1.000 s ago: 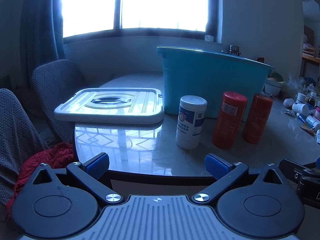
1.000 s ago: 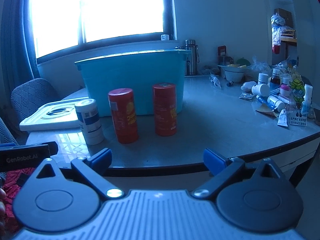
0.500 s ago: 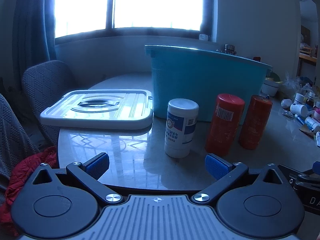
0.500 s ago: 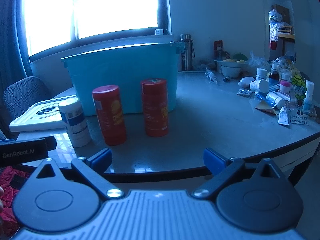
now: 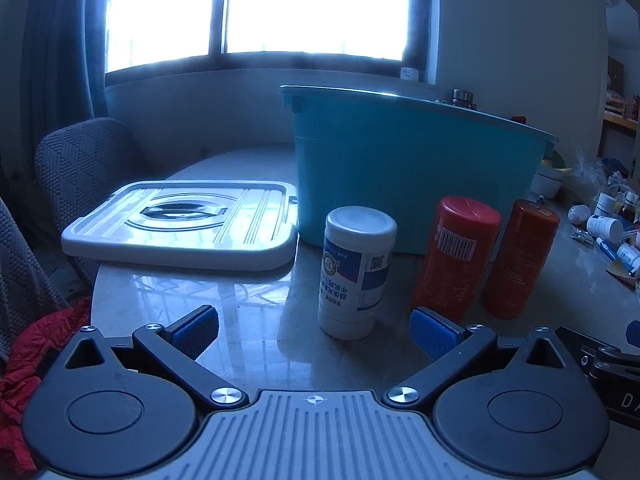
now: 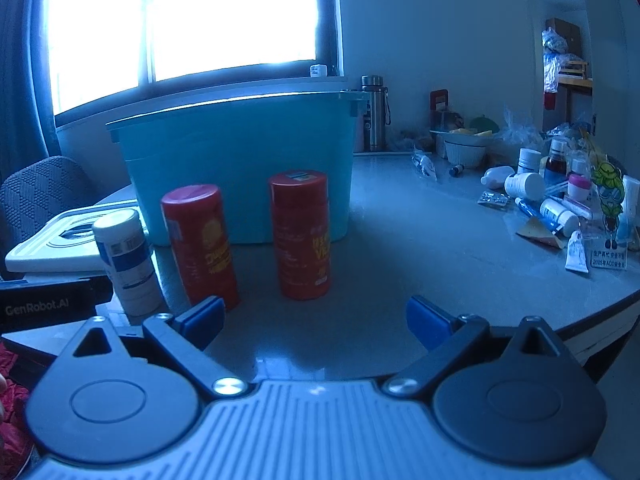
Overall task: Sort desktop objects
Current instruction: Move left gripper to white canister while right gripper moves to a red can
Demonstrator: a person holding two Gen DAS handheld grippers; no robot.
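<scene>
Three upright containers, a white plastic bottle with a blue label (image 5: 357, 272) and two red cylindrical canisters (image 6: 200, 246) (image 6: 301, 234), stand before a teal plastic storage bin (image 5: 416, 168) on the glossy table (image 6: 420, 248). Both the left gripper (image 5: 314, 330) and the right gripper (image 6: 314, 318) hover at the table edge, jaws spread wide, holding nothing.

One white bottle (image 5: 357, 272), two red canisters (image 5: 456, 256) (image 5: 518, 258), one teal bin (image 5: 400, 168), one white lid (image 5: 180, 226)
</scene>
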